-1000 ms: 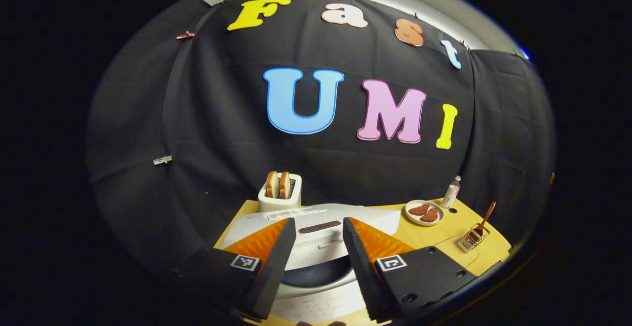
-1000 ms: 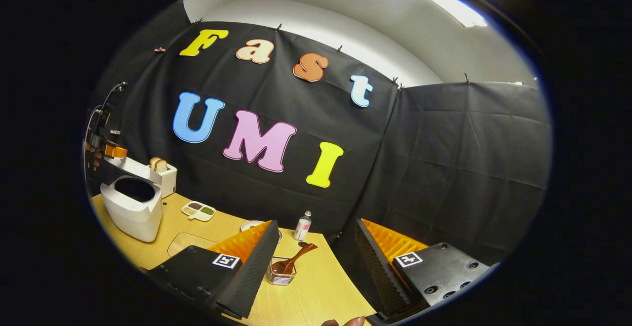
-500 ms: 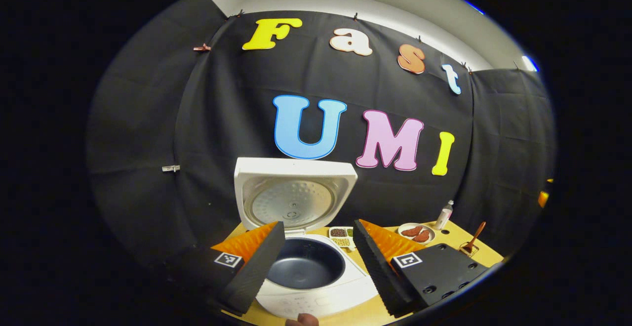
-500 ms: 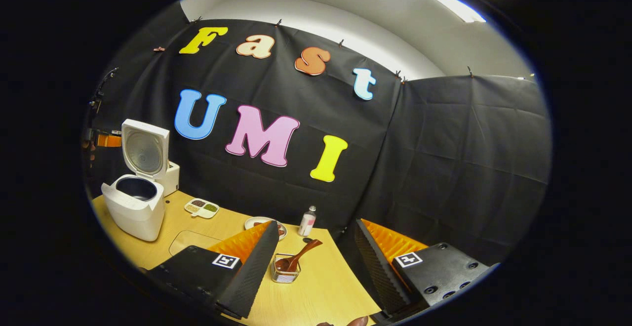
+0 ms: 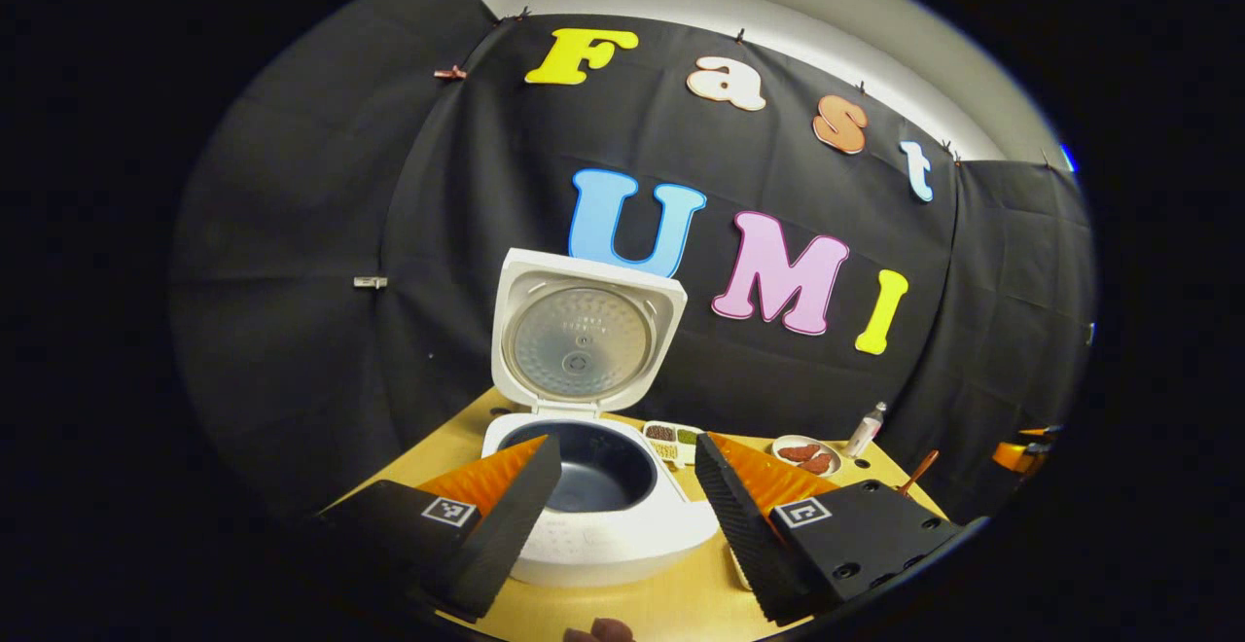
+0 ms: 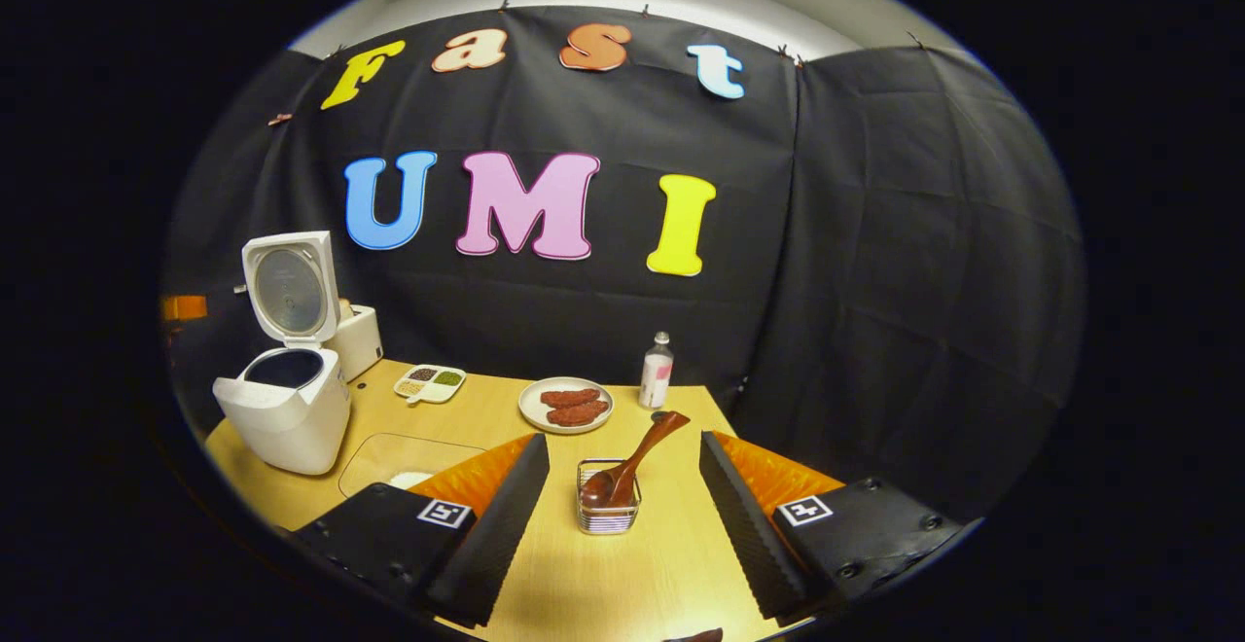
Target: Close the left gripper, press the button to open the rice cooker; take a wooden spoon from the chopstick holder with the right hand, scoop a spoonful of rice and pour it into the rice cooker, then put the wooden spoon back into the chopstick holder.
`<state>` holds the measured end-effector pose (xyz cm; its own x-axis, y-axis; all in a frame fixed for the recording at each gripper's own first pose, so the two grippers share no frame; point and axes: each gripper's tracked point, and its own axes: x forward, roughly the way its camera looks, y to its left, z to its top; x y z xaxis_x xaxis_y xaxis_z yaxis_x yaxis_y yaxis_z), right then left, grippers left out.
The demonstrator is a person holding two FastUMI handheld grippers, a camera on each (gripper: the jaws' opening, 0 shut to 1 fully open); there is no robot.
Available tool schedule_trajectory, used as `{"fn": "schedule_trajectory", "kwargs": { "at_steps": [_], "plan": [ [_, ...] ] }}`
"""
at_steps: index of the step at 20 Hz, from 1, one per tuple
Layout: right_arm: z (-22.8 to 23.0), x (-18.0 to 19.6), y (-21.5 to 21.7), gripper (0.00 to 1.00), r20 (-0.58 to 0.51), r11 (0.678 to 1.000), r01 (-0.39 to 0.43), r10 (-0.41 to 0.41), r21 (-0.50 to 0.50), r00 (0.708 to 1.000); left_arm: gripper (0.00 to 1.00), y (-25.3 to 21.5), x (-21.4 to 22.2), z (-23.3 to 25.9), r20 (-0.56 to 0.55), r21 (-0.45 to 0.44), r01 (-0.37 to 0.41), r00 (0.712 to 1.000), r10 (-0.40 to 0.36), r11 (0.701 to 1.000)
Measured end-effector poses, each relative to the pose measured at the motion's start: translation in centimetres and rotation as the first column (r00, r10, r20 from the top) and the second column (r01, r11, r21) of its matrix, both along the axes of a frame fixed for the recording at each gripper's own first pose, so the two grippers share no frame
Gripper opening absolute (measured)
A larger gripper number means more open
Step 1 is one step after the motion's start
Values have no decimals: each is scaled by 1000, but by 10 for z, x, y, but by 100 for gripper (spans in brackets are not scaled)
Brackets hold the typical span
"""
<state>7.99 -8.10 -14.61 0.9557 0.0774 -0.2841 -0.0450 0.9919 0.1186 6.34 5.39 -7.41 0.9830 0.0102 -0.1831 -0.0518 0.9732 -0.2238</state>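
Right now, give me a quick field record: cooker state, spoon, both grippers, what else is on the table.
cooker: white rice cooker, lid up, dark inner pot bare
spoon: brown wooden spoon leaning in the wire chopstick holder
left gripper: open, before the cooker
right gripper: open, holder between its fingers, not touching
other: round plate of brown pieces, small bottle, divided grain tray

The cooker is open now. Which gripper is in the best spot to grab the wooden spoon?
The right gripper. Its open fingers point straight at the wooden spoon, which leans in the chopstick holder just ahead of it. The left gripper faces the open rice cooker, with the spoon far off to its side.
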Motion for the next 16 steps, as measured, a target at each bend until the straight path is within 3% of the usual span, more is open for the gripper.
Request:
{"fn": "schedule_trajectory", "kwargs": {
  "at_steps": [5, 10, 16],
  "plan": [
    [-72, 49, -14, 96, -97, 988, 0, 14, 153, 995, 95, -10, -32, -28, -57, 64, -31, 998, 34, 997],
    [-127, 88, -7, 76, -158, 975, -34, 70, 219, 985, 95, -32, -54, -50, -113, 84, -10, 993, 20, 996],
    [-165, 130, 7, 75, -190, 958, -48, 105, 282, 976, 95, -34, -69, -66, -155, 121, -9, 987, 28, 993]
  ]
}}
